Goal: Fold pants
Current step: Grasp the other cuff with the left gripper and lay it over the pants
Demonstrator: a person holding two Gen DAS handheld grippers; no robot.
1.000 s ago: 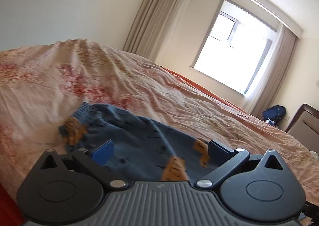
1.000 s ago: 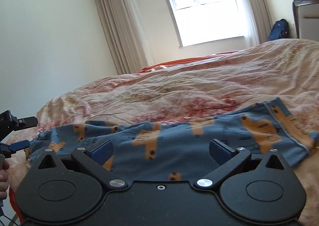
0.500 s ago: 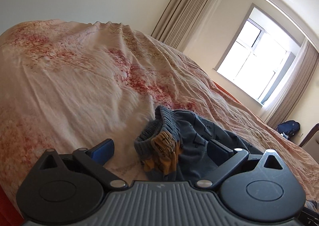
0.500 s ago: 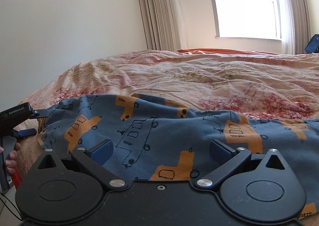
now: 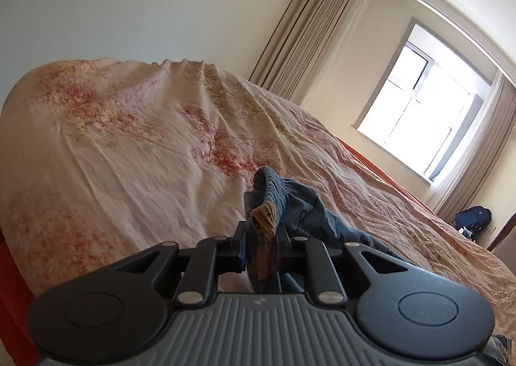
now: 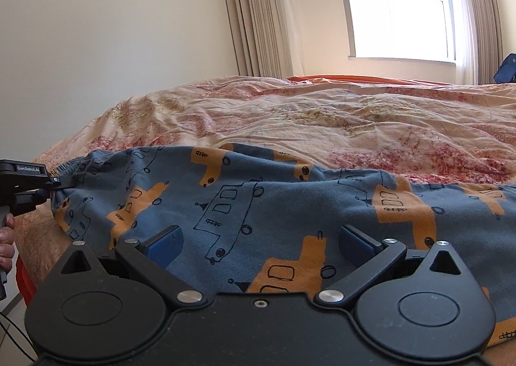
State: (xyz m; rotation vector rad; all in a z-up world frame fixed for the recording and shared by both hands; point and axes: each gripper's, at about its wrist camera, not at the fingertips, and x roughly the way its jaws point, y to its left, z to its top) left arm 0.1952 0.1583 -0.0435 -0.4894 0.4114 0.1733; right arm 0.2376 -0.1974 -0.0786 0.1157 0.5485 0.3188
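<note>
Fingers (image 5: 242, 248) of the left gripper (image 5: 259, 248) are nearly closed, clamping a bunched section of the pants (image 6: 290, 204) at the ribbed waistband (image 5: 274, 185). Between the two pads only a narrow fold of blue and orange fabric shows. In the right wrist view the same left gripper (image 6: 56, 183) appears at the frame's left edge, pinching the gathered waistband end of the garment, with part of a hand (image 6: 6, 243) below it.

Right gripper (image 6: 259, 245) fingers are spread wide. Both blue pads sit just over the pants fabric; contact cannot be confirmed, and nothing is held.

Pants: blue with orange vehicle prints, lying on the bedspread (image 6: 322, 114) near the bed's front edge. Long axis runs left to right across the right wrist view, with the waistband end toward the left gripper. The opposite end is cut off by the right frame edge, so the leg openings cannot be seen. The lower edge of the garment is hidden behind the right gripper body.

Beyond the bed: curtains (image 6: 258, 11), a bright window (image 6: 400, 4), and a dark blue bag (image 5: 474, 217) on the floor, partly cut off in the right wrist view.
</note>
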